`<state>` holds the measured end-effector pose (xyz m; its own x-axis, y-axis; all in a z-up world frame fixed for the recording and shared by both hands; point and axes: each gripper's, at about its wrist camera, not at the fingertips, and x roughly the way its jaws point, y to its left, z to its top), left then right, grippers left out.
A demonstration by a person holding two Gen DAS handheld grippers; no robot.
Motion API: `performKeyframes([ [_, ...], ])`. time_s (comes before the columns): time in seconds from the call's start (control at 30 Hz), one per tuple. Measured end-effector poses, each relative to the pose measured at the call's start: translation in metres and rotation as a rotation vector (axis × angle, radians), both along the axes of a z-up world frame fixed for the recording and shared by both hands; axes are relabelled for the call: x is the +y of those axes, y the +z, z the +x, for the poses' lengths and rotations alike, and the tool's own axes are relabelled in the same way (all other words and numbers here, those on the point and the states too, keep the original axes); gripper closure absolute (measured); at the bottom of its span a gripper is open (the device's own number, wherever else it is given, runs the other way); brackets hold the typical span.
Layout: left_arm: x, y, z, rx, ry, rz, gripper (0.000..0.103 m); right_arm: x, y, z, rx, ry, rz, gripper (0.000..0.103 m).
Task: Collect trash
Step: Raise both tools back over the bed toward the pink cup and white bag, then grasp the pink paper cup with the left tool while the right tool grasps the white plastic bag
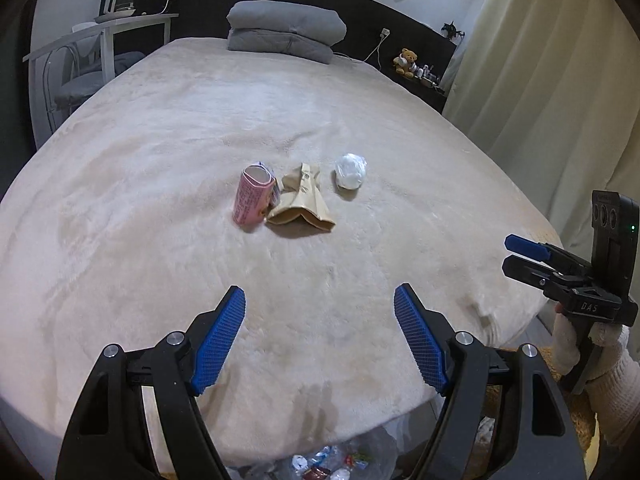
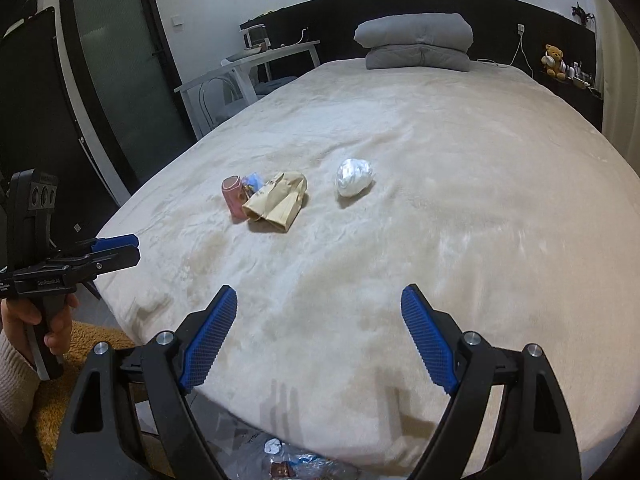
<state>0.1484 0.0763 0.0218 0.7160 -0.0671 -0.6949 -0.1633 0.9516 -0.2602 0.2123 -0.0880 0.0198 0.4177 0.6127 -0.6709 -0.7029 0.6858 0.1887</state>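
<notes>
A: Where are we now? Both our tongs stand spread and hold nothing. The left tongs (image 1: 320,340) hang over the near part of the bed (image 1: 160,160), and the right tongs (image 2: 316,340) do the same, a little to the side.

B: Yes, and the trash is well ahead of us, around the middle of the bed. We see a pink carton (image 1: 253,198) lying on its side, and a brown paper bag (image 1: 302,202) touching it. The white crumpled wad (image 1: 350,171) lies apart from them, on the right.

A: Why do we keep the tongs so wide?

B: We think it is to be ready for bulky, soft pieces. The bag is flat and the carton is wide, so a narrow opening would push them away.

A: And the trash bag (image 1: 340,462) under the foot of the bed?

B: It sits open just below us, with wrappers already inside. We judge it is placed there so each piece needs only a short way back from the bed.
</notes>
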Motion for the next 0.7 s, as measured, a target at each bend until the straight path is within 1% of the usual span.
performKeyframes([
  [0.2,0.021,-0.006,0.041,0.032,-0.003,0.059,0.028,0.029,0.000,0.040,-0.037,0.015,-0.029,0.020],
  [0.43,0.046,-0.021,0.087,0.071,0.002,0.100,0.028,0.064,-0.013,0.096,-0.008,0.013,-0.044,0.020],
  [0.47,0.049,-0.024,0.093,0.078,0.004,0.104,0.028,0.068,-0.015,0.103,-0.003,0.010,-0.045,0.020],
  [0.57,0.061,-0.036,0.109,0.100,0.012,0.072,0.028,0.079,-0.023,0.124,0.026,0.006,-0.045,0.020],
  [0.7,0.070,-0.045,0.122,0.108,0.007,0.084,0.028,0.098,-0.036,0.149,0.050,0.011,-0.053,0.020],
])
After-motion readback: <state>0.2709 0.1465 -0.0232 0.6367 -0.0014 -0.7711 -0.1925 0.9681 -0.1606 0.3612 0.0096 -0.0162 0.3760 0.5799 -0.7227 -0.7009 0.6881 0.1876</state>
